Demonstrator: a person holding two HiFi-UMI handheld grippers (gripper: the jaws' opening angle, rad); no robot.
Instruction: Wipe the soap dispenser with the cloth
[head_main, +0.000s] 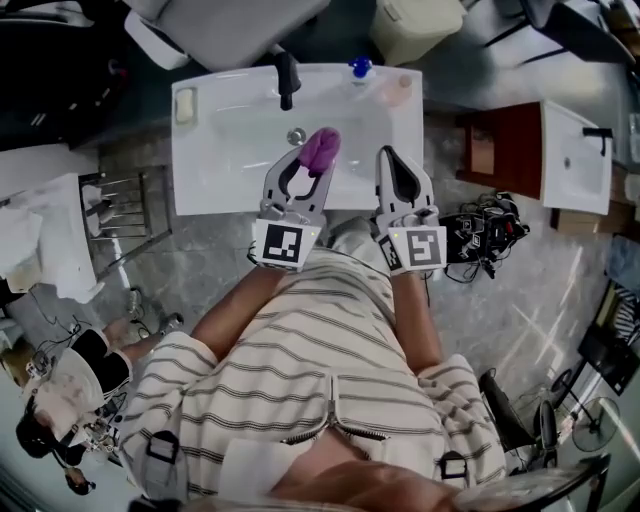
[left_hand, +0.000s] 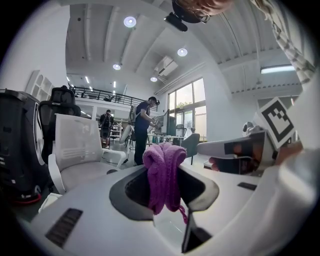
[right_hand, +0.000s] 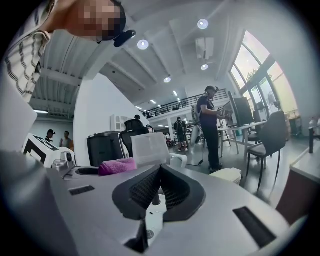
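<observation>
One purple cloth (head_main: 322, 148), lengthwise along clenched left tool (head_main: 314, 162), pointing toward sink (head_main: 205, 150), right tool (head_main: 385, 153) clenched empty

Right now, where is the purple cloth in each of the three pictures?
Head view: the purple cloth is just above centre, pinched in the left gripper over the white sink.
Left gripper view: it hangs dead centre, clamped between the jaws.
Right gripper view: it sits left of centre, at the other gripper's tip.
Shared landmark: the white chair beyond the sink, seen in all three.
</observation>
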